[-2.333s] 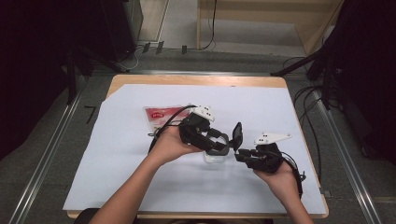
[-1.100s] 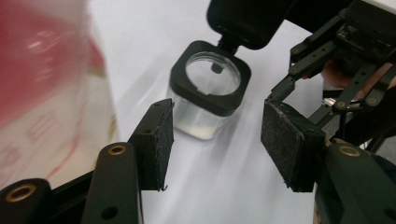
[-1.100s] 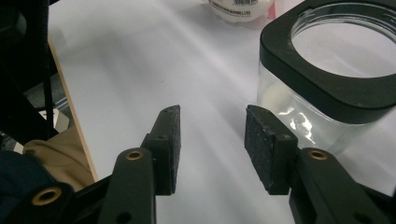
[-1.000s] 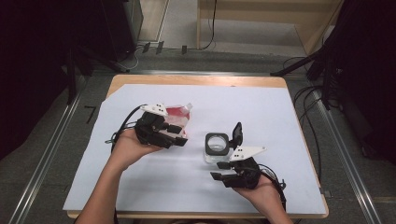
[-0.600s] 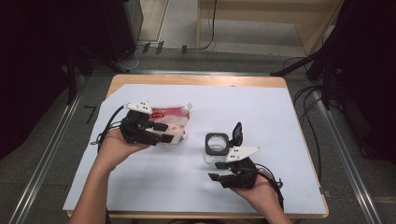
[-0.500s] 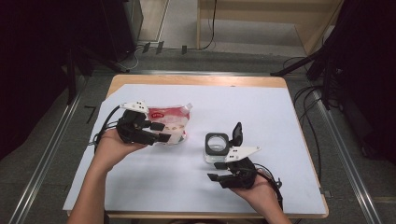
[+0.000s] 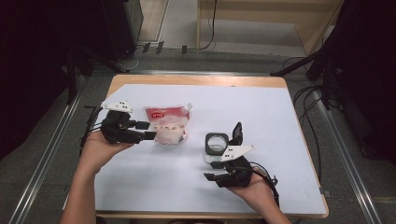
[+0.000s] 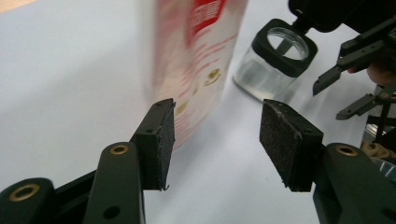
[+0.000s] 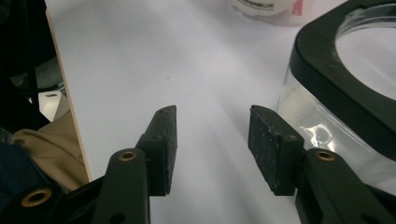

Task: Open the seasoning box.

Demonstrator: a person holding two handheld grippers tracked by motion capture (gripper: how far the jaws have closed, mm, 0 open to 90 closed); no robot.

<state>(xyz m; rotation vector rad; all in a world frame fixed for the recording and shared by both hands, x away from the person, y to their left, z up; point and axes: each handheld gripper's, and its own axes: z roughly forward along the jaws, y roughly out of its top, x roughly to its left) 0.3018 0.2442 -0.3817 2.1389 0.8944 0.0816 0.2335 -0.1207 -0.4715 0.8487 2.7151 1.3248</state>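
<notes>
Left of centre in the high view: left gripper (image 7: 148,130), jaws wide, just beside the red-and-white pouch (image 7: 166,123) — nothing held. Right of centre: clear jar (image 7: 216,146) with black rim, lid flipped up. Lower right — right gripper (image 7: 212,171), jaws apart, empty.

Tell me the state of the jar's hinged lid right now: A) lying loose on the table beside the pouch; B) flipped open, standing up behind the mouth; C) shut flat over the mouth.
B: in the high view the jar shows its round mouth uncovered, with the black lid standing up at its far-right edge; the left hand-held gripper has its jaws apart by the pouch.
</notes>
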